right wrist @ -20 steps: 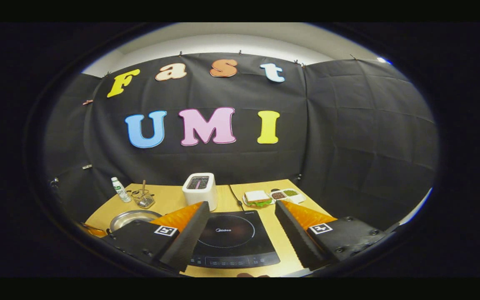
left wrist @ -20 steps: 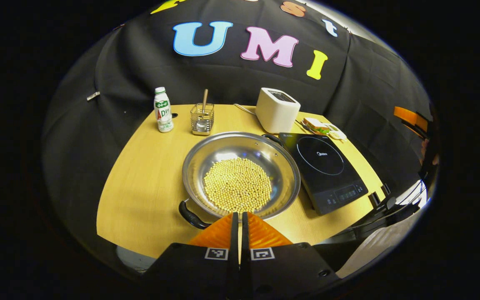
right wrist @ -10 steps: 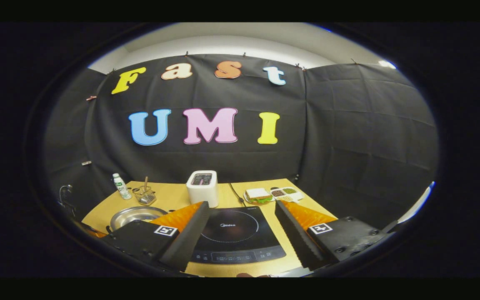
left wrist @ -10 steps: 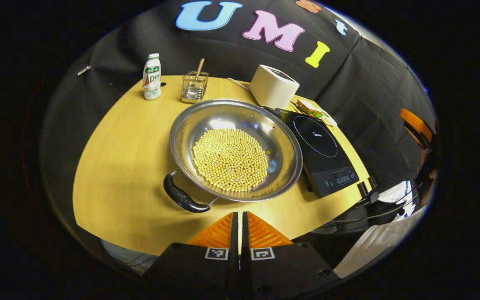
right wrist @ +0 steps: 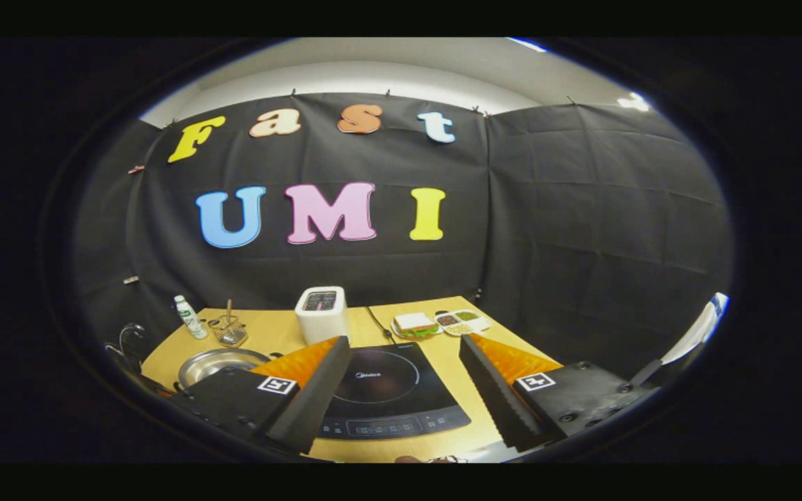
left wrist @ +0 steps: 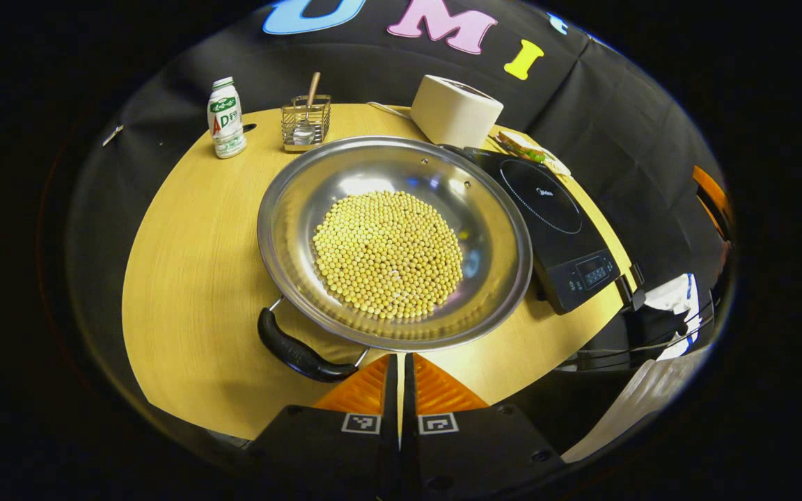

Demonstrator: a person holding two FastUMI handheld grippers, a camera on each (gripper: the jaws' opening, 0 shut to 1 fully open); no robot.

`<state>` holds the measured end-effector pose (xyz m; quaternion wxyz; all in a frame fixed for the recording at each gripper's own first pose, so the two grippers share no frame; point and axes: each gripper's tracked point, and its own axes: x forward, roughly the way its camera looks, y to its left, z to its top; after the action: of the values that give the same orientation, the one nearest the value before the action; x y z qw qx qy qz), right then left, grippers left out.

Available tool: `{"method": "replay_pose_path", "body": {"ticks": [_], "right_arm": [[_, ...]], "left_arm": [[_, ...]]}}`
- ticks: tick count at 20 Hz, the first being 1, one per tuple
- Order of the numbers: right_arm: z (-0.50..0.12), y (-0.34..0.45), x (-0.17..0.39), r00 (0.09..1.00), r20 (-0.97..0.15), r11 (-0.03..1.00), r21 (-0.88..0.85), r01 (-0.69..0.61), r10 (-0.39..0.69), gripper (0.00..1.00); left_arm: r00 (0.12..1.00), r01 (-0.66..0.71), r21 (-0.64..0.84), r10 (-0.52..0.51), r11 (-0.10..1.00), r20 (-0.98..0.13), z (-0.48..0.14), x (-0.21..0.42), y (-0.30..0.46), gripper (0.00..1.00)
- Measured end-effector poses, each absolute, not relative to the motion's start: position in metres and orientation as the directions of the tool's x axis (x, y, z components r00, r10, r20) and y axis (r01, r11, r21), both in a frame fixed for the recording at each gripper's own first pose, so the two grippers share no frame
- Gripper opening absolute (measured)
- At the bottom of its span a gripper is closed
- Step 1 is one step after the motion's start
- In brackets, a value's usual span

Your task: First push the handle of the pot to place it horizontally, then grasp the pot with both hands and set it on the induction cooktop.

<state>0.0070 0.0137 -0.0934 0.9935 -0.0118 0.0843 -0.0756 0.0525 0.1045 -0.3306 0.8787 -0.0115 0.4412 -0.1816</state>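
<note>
On the table [left wrist: 192, 278]: pot [left wrist: 394, 240] full of beans [left wrist: 388, 254], just left of the cooktop [left wrist: 551, 226] and touching or overlapping its edge; not on it. Near handle [left wrist: 296, 353] angled toward the lower left, not level with the table edge. Far handle barely visible by the toaster [left wrist: 455, 111].

Left gripper [left wrist: 399, 372] poised above the pot's near rim, tips just right of the handle, looking steeply down; jaws pressed together, nothing between them.

Right gripper [right wrist: 404, 365] held low and nearly level over the cooktop [right wrist: 387, 400], pointing at the back wall; jaws spread wide, empty. Pot [right wrist: 216, 363] off to its left.

At the back: bottle [left wrist: 225, 118], wire basket [left wrist: 305, 124], sandwich [right wrist: 415, 323].
</note>
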Motion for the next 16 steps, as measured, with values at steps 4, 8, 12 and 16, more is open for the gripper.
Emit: {"method": "replay_pose_path", "body": {"ticks": [4,8,12,16], "right_arm": [[-0.110,0.019,0.003,0.967,-0.206,0.989,-0.034,0.144,-0.148,0.99],[-0.112,0.025,0.007,0.969,-0.210,0.991,-0.043,0.125,-0.131,0.98],[-0.116,0.029,0.012,0.967,-0.223,0.992,-0.041,0.115,-0.122,0.98],[-0.119,0.032,0.013,0.965,-0.233,0.993,-0.052,0.110,-0.119,0.99]], "left_arm": [[0.520,0.316,-0.157,-0.309,0.936,-0.796,-0.335,0.057,0.109,0.05],[0.518,0.310,-0.121,-0.274,0.943,-0.810,-0.336,0.062,0.119,0.05],[0.514,0.288,-0.122,-0.261,0.950,-0.817,-0.338,0.067,0.128,0.05],[0.514,0.273,-0.095,-0.229,0.957,-0.827,-0.340,0.074,0.142,0.05]]}}
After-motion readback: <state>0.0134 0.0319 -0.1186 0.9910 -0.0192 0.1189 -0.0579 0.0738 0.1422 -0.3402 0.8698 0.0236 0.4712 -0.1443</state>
